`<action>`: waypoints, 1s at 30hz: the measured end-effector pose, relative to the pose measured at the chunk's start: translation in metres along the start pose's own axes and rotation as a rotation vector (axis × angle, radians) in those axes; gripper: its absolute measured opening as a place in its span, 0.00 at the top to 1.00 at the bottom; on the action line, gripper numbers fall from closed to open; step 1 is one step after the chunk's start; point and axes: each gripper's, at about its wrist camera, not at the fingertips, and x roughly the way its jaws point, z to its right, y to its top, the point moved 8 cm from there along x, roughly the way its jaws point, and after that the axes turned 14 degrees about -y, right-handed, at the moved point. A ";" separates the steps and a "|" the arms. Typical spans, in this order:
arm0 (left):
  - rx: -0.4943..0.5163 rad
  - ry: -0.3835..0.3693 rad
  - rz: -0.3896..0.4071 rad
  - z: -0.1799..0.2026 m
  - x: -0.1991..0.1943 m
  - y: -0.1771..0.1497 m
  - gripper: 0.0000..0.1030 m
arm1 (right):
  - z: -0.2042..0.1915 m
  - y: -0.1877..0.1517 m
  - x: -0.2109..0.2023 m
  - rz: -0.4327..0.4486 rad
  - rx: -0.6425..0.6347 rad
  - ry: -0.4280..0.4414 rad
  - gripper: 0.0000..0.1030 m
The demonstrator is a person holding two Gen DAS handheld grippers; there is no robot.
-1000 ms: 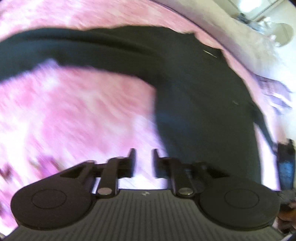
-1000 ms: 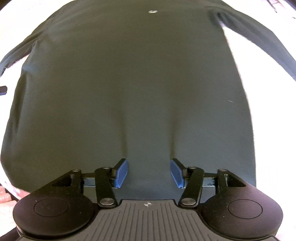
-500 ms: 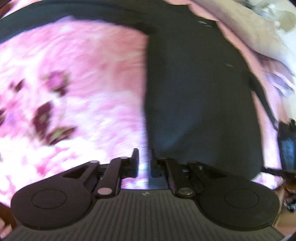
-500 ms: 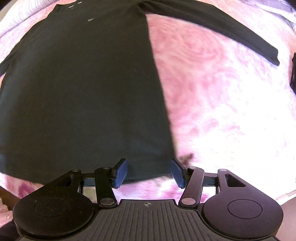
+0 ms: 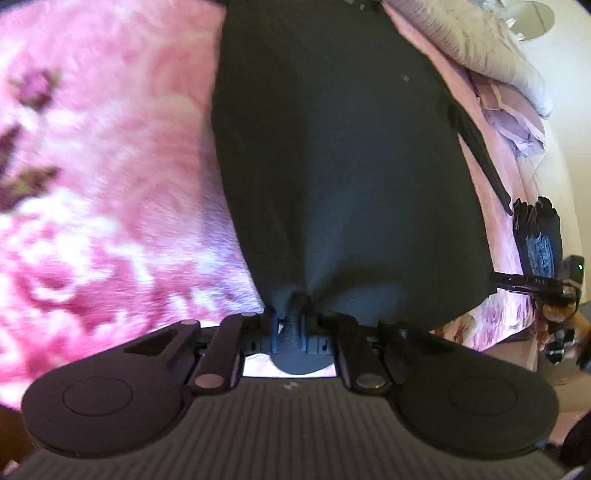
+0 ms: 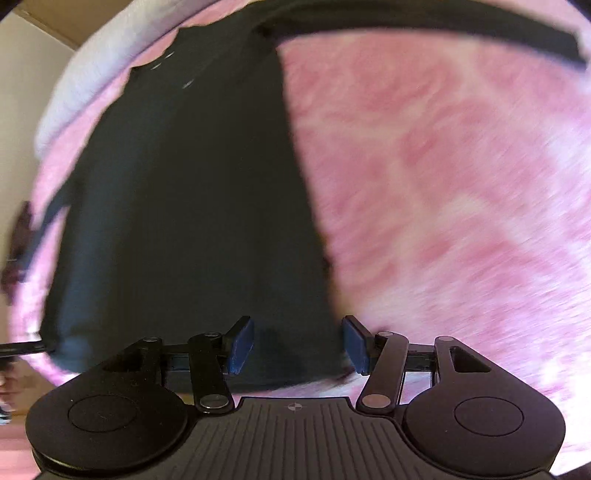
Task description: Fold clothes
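1. We have our left claw (image 5: 290, 328) clamped on a bunched piece of the hem of the dark long-sleeved shirt (image 5: 343, 155); a lobe of the cloth bulges back behind the two fingers, which hides their tips and the hem's true line there
2. Our right claw (image 6: 297, 345) stands with its blue pads (image 6: 242, 343) apart; the shirt's lower hem corner lies in the gap between them, and we cannot tell whether either pad touches the cloth
3. The shirt lies spread flat ahead of both claws on the pink flowered blanket (image 6: 443, 192), its collar end far forward and partly cut off by the frame edge in the left view
4. Ahead and to the right of our right claw, one sleeve (image 6: 424, 22) stretches sideways along the top; its cuff end blurs at the picture's rim
5. Motion blur smears the blanket pattern in both views
6. Bare blanket opens wide to the left of our left claw and to the right of our right claw
7. To the right of our left claw, past the shirt's side edge, sits a dark folded pile (image 5: 537, 236), near the blanket's edge
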 end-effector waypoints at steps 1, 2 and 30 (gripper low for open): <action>-0.011 -0.012 0.021 0.001 -0.009 0.000 0.92 | 0.001 0.001 0.001 -0.017 -0.002 0.016 0.61; -0.024 -0.025 0.043 0.002 -0.017 -0.001 0.92 | 0.002 0.001 0.002 -0.026 -0.007 0.014 0.73; 0.095 -0.196 -0.040 -0.011 -0.009 0.009 1.00 | -0.009 0.004 0.016 -0.022 -0.085 -0.166 0.80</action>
